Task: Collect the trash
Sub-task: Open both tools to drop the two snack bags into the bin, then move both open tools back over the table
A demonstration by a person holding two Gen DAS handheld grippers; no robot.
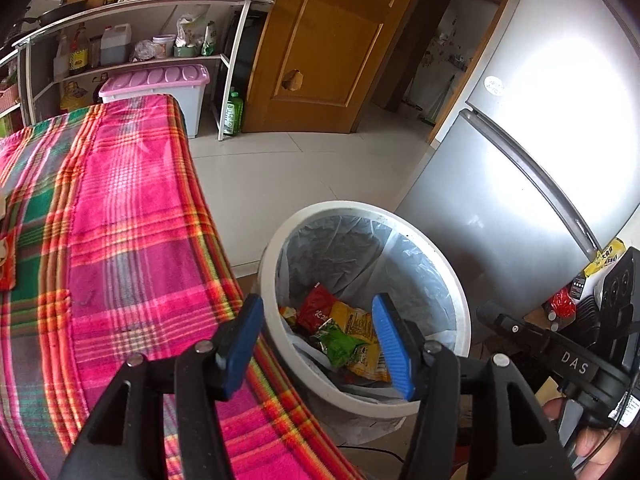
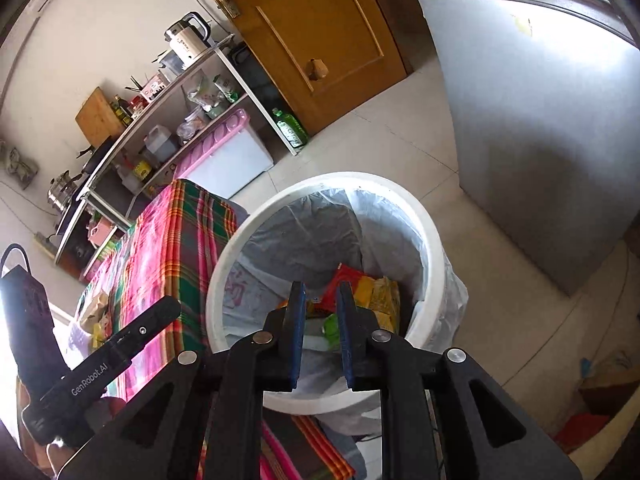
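kitchen floor beside the bench (image 1: 132, 208): a lined white bin (image 1: 360, 216) holds the snack wrappers (image 1: 352, 332). left claw (image 1: 320, 344) wide, right claw (image 2: 322, 336) narrow, both empty above it; drop looks done, next fetch remaining bench trash.

Pale tiled floor (image 1: 280, 168). Wooden door (image 1: 320, 40) at back, silver fridge (image 1: 500, 184) to right, strongly lit. White shelf rack (image 1: 132, 12) along cream wall (image 2: 100, 40), cluttered with bottles, kettle. Pink-lidded storage box (image 1: 160, 80) below. Surface under pink plaid cloth (image 1: 120, 220).
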